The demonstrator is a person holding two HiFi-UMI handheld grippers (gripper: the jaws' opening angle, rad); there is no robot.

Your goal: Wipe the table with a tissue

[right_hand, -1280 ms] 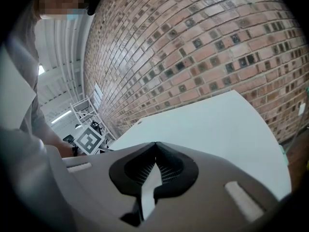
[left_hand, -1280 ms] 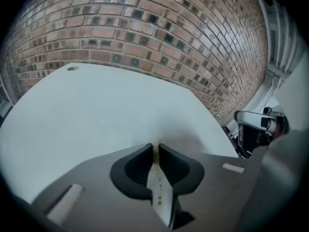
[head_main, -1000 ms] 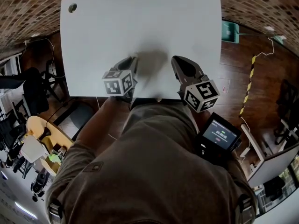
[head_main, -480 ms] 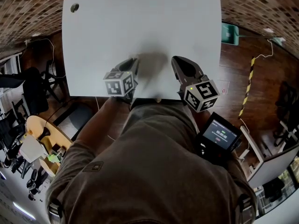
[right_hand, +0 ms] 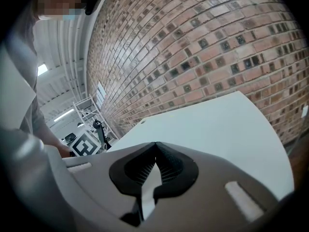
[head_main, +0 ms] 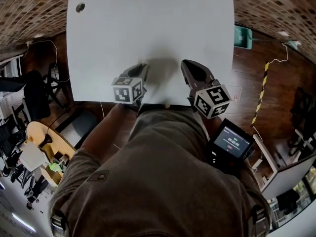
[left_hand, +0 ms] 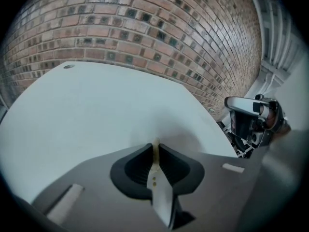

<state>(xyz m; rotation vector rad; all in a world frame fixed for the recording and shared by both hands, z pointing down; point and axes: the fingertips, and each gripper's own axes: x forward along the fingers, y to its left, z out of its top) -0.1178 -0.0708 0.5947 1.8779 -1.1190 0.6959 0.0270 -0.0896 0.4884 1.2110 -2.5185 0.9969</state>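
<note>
The table (head_main: pixel 148 28) is a white slab in front of a brick wall (left_hand: pixel 145 28), with a small round hole (head_main: pixel 80 7) in its far left corner. Your left gripper (head_main: pixel 140 65) is over the near edge, left of middle, jaws pressed together. A thin pale sliver shows at their tips, and you cannot tell what it is. Your right gripper (head_main: pixel 186 63) is near it over the same edge, its jaws also closed tip to tip. A screened device (head_main: pixel 231 144) sits at your right hip.
</note>
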